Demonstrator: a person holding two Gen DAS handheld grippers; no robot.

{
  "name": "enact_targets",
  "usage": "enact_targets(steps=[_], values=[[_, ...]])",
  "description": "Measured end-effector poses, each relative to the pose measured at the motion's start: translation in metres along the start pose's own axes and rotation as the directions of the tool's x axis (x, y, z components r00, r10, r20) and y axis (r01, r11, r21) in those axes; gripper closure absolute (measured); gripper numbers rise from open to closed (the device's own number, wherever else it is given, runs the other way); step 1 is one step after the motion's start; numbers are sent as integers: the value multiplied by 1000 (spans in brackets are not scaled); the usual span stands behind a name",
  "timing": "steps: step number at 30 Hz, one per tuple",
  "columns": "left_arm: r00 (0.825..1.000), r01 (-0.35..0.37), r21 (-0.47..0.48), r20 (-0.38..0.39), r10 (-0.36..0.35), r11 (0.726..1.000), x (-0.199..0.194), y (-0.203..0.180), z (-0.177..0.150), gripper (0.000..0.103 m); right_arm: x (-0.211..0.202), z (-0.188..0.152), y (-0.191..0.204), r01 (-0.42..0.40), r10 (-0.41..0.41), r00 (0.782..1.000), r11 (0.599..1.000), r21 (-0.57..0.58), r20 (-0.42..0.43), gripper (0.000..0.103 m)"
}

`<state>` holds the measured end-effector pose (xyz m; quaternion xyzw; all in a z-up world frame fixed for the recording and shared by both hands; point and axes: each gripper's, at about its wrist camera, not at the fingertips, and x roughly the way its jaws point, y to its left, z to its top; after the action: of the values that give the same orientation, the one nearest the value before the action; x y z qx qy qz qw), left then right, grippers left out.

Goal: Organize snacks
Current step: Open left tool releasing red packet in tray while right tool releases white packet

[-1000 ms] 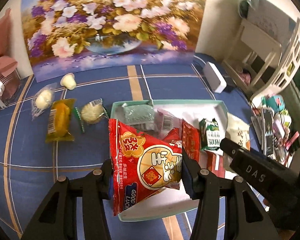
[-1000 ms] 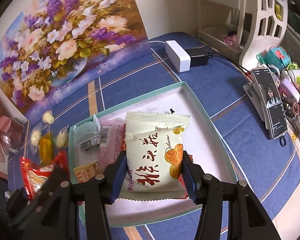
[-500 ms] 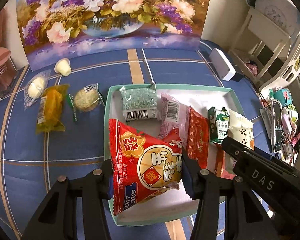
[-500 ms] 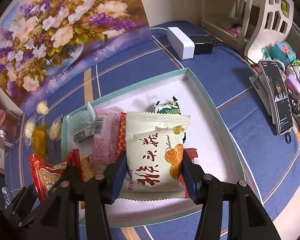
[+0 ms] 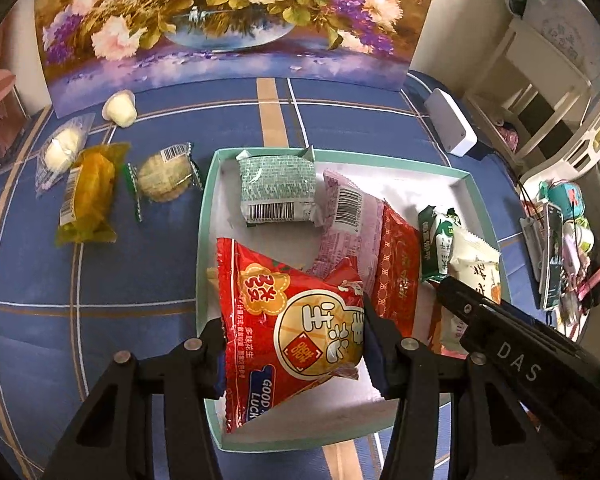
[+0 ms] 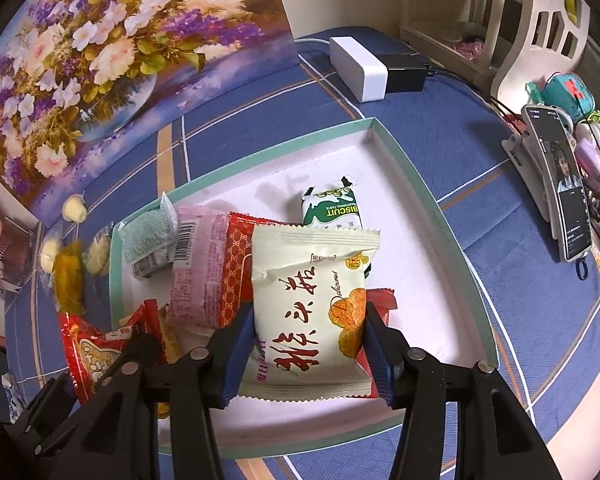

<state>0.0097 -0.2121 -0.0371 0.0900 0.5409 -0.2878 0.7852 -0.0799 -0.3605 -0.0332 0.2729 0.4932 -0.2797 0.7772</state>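
left gripper: jaws pinching red bag over tray
right gripper: jaws pinching cream bag over tray
loose snacks: left of tray

The left gripper points steeply downward, its two black arms spreading toward the camera from blue-padded fingertips. Its jaws press on both sides of a red snack bag, which fills the gap between them and sticks out ahead of the tips. The right gripper also points steeply down, and its jaws clamp a cream snack packet by its side edges, the packet standing out beyond the tips. In the left wrist view the right gripper's black body sits just to the right of the left jaws, close alongside.
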Motion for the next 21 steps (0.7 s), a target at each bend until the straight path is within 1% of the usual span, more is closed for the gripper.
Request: enact_targets(steps=[4, 6, 12, 14, 16, 21], values=[[1000, 21, -19, 2, -21, 1000, -4, 2, 1, 46, -1, 0, 0, 0, 0, 1000, 1000, 2, 3, 47], [1000, 22, -21, 11, -21, 1000, -6, 3, 1, 44, -2, 1, 0, 0, 0, 1000, 1000, 2, 5, 47], [1000, 23, -41, 19, -23, 999, -13, 7, 3, 43, -2, 1, 3, -1, 1, 1000, 1000, -9, -1, 47], [999, 26, -54, 25, -24, 998, -17, 11, 4, 43, -3, 2, 4, 1, -1, 1000, 1000, -13, 0, 43], [999, 25, -69, 31, -22, 997, -20, 14, 5, 43, -3, 2, 5, 6, -6, 1000, 1000, -21, 2, 34], [998, 29, -127, 51, -23, 991, -28, 29, 8, 42, -3, 2, 7, 14, -14, 1000, 999, -34, 1, 28]])
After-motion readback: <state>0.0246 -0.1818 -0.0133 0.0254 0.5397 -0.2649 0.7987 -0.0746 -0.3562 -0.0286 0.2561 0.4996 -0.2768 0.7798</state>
